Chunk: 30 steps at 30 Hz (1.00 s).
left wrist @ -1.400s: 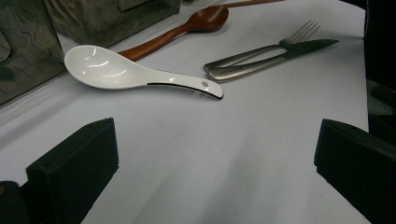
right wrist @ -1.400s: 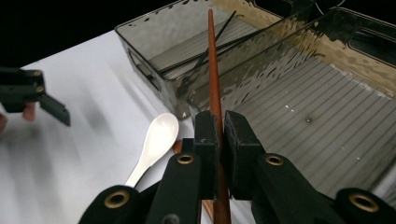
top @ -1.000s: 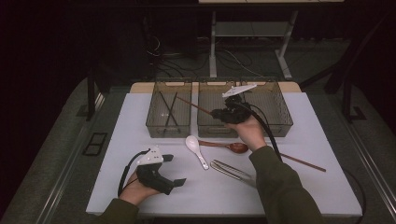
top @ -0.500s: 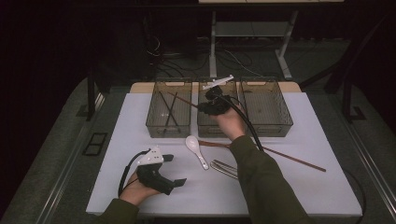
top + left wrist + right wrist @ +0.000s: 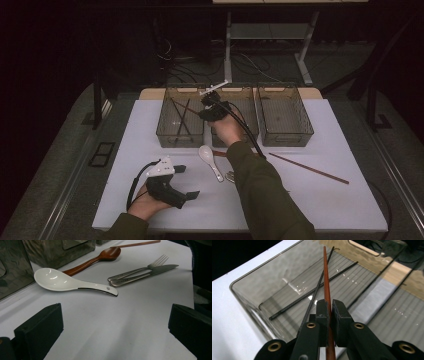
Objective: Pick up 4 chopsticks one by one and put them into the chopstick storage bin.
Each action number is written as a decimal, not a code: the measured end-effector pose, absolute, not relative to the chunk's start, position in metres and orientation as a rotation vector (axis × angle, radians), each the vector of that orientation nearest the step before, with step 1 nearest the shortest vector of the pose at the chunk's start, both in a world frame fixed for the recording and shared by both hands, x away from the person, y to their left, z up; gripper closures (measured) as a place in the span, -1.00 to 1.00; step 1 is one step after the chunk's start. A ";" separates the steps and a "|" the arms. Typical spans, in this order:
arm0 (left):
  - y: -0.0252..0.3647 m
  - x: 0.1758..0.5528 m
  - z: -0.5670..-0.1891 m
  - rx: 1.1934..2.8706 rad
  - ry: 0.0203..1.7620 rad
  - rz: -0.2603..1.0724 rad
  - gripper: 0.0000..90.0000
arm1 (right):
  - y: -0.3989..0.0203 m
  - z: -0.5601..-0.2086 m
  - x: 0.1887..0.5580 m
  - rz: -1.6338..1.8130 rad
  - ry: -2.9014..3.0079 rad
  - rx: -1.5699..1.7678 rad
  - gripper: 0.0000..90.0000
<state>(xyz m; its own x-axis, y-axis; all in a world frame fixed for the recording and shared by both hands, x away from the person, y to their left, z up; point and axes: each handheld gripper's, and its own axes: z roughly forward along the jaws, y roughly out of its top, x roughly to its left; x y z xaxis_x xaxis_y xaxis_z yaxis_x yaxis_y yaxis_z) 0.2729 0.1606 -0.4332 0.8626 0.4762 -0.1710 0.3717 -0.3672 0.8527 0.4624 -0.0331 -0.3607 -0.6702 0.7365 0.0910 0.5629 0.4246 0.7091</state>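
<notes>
Left tongs (image 5: pixel 186 182) rest low on the white bench (image 5: pixel 320 200) near its front edge, jaws spread wide with nothing between them; they point toward the white spoon (image 5: pixel 72 282), the wooden spoon (image 5: pixel 100 256) and the fork (image 5: pixel 140 271) and knife (image 5: pixel 150 273) lying side by side, and they sit well apart from the trays. Right tongs (image 5: pixel 329 312) are the ones at work: their jaws are clamped on a reddish-brown chopstick (image 5: pixel 327 282), held over the left tray (image 5: pixel 165 132), so the right hand is plainly the nearer one for the drop. Seen along those tongs, the stick runs straight ahead and away from the jaws, its thin tip reaching out over the tray's ribbed floor. Two black chopsticks (image 5: pixel 317 290) already lie crossed on that floor, slanting beneath the red one. By its looks, the held stick is slim, smooth, evenly tapered and glossy, likely lacquered wood. Its long axis lies roughly along the tray's length, so it should fit inside once lowered and let go. Further right on the bench, a matching red chopstick (image 5: pixel 310 167) lies alone, in front of the right tray (image 5: pixel 285 135).
</notes>
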 end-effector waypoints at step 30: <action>0.164 0.276 -0.432 2.000 0.611 0.131 -1.00 | -0.051 -0.346 0.448 1.218 2.472 1.021 -0.05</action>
